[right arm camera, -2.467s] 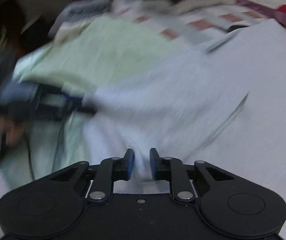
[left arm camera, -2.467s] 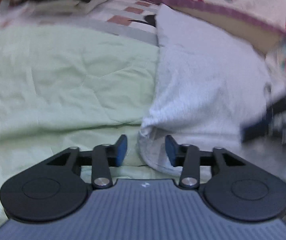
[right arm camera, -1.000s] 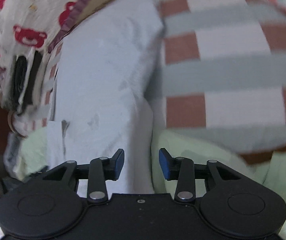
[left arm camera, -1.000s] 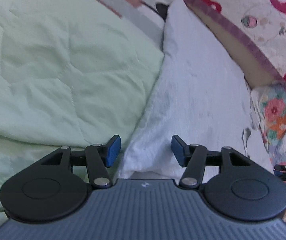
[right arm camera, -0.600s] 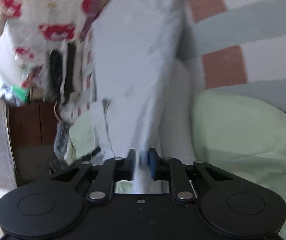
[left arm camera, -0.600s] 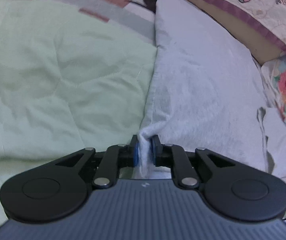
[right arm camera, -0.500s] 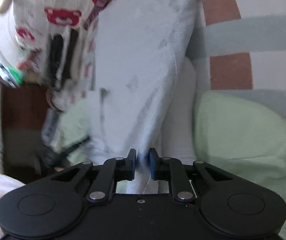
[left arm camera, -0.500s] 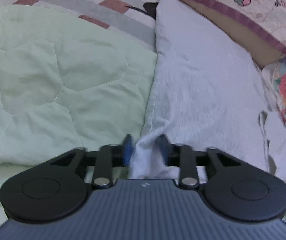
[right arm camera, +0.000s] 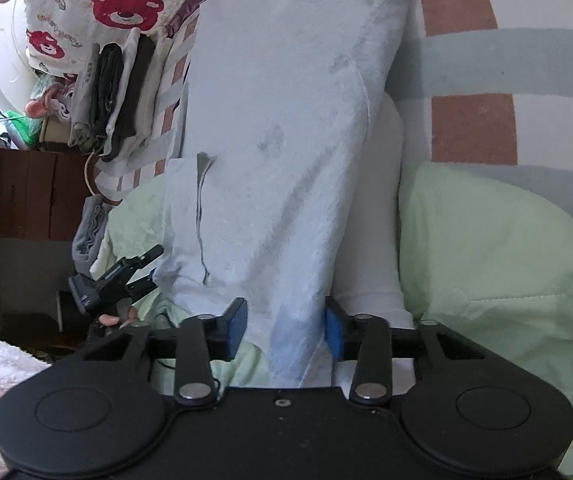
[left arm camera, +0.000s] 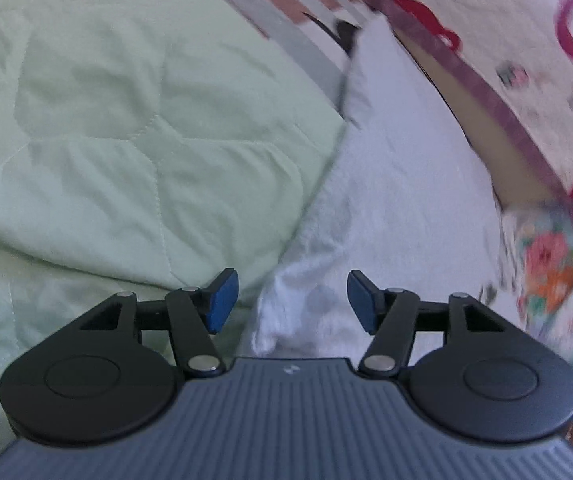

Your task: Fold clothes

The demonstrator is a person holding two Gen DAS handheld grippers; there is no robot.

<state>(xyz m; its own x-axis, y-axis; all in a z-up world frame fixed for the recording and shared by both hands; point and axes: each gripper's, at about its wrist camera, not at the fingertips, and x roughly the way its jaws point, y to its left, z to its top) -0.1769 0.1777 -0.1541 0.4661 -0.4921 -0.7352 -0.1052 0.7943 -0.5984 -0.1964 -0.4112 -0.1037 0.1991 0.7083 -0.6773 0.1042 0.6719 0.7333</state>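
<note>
Fleece garment, pale blue and limp, lies long and narrow over the green quilt near the bed's edge. Your left gripper and right gripper both gape around its ends; pinch hems deeply, since it'll sag.
</note>
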